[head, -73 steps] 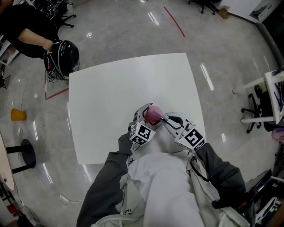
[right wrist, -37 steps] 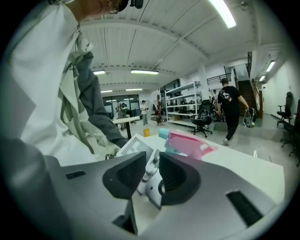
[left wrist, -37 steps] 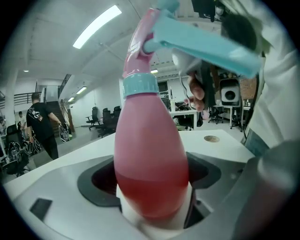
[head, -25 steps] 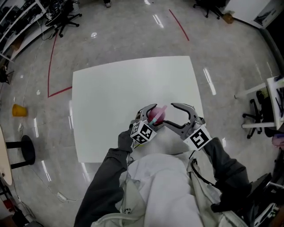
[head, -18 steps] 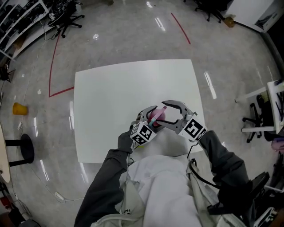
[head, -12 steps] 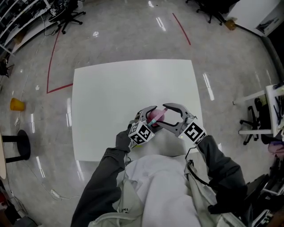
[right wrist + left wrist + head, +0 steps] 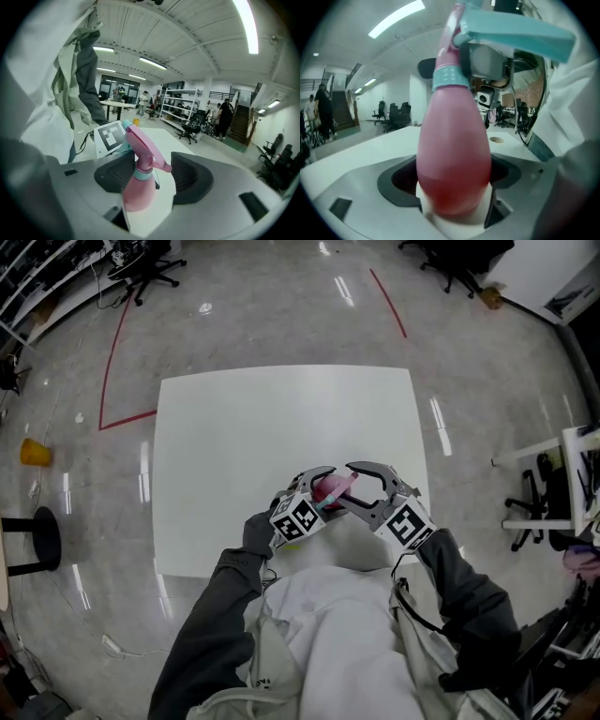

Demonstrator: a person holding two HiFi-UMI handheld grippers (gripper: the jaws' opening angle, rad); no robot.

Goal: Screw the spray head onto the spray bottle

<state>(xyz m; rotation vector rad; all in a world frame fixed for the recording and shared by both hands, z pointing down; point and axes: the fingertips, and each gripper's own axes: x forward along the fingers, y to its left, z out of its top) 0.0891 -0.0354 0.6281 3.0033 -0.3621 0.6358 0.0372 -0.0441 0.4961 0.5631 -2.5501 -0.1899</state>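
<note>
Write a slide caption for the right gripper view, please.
Pink spray bottle with spray head on, between the closing jaws of the right hand-held gripper.

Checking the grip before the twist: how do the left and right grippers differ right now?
The left gripper is clamped on the wide body of the pink spray bottle. The right gripper has its jaws apart around the spray head, closing but not yet pressing it. The left holds the bottle's base end, while the right frames its neck. Both carry black-and-white marker cubes.
</note>
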